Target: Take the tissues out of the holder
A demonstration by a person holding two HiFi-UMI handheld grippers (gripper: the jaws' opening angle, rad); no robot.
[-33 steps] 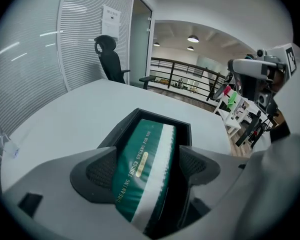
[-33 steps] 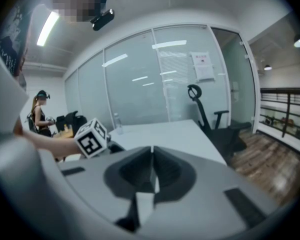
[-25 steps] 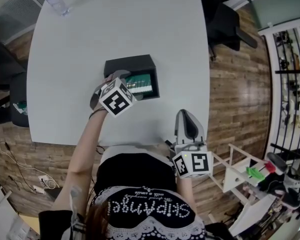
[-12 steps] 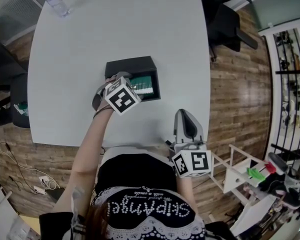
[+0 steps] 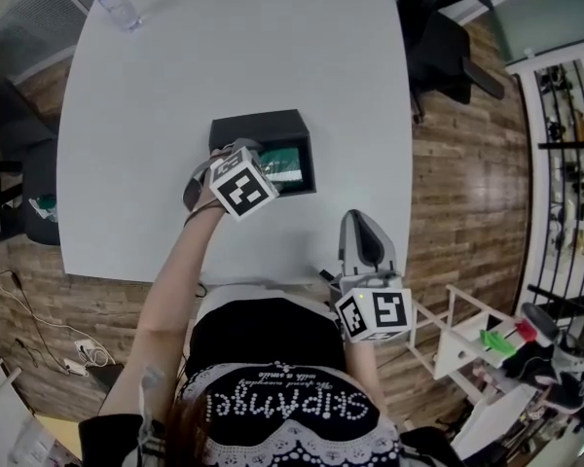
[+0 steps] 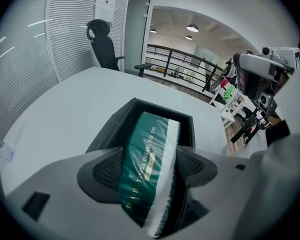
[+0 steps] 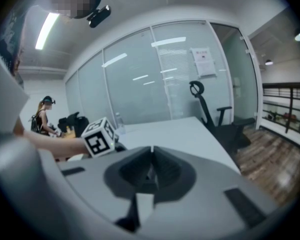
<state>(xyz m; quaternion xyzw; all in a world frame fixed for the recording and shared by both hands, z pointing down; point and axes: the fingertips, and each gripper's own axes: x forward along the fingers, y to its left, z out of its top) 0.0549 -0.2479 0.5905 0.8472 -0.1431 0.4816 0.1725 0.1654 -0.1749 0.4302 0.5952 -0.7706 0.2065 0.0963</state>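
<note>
Grasp: L tool (image 6: pixel 151 170), just closing, clamps green plastic tissue pack (image 6: pixel 152 134) in black box holder (image 6: pixel 115 121); next lift out. R tool (image 7: pixel 151 170) together.

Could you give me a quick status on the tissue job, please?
Left hand-held gripper just closing, pads on tissue pack. Pack not yet out of black holder. Right hand-held gripper shut, empty. Nothing in the way.

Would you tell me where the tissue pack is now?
In the head view the tissue pack sits in the black holder on the table, between the left gripper's jaws, which have just been closing around it.
</note>
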